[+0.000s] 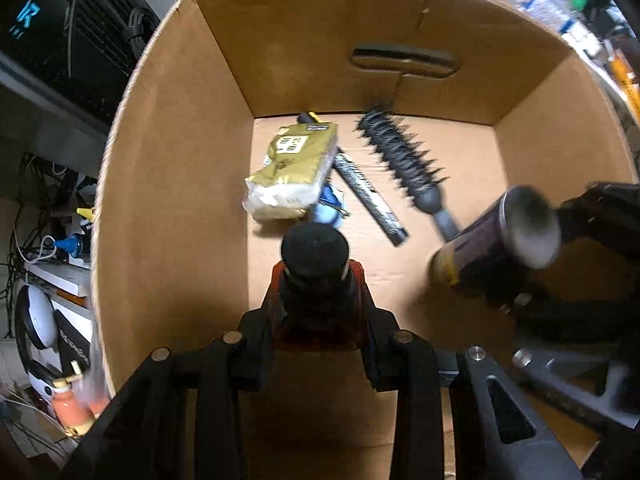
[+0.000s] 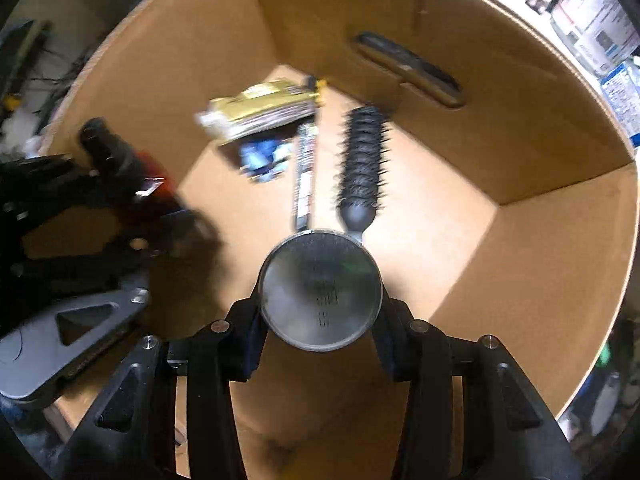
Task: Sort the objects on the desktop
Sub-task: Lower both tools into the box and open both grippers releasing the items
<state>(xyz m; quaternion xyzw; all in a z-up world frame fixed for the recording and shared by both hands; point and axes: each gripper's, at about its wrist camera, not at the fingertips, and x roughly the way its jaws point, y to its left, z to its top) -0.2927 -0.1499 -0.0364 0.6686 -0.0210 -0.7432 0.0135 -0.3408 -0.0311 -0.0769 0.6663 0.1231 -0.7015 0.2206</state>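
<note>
Both grippers point down into an open cardboard box (image 1: pixel 168 200). My left gripper (image 1: pixel 316 312) is shut on a dark red bottle with a black cap (image 1: pixel 315 252); the same bottle (image 2: pixel 120 160) shows blurred at the left of the right wrist view. My right gripper (image 2: pixel 320 312) is shut on a can whose round metal end (image 2: pixel 319 290) faces the camera; the can (image 1: pixel 496 240) also appears at the right of the left wrist view. On the box floor lie a gold tissue pack (image 1: pixel 292 168), a blue item (image 1: pixel 328 208), a flat black stick (image 1: pixel 368 196) and a black round hairbrush (image 1: pixel 404 164).
The box walls rise on all sides, with a handle slot (image 1: pixel 404 60) in the far wall. Bare cardboard floor shows at the right of the box (image 2: pixel 440 240). Outside it are cables and clutter at the left (image 1: pixel 48 240) and containers on a white surface (image 2: pixel 592 20).
</note>
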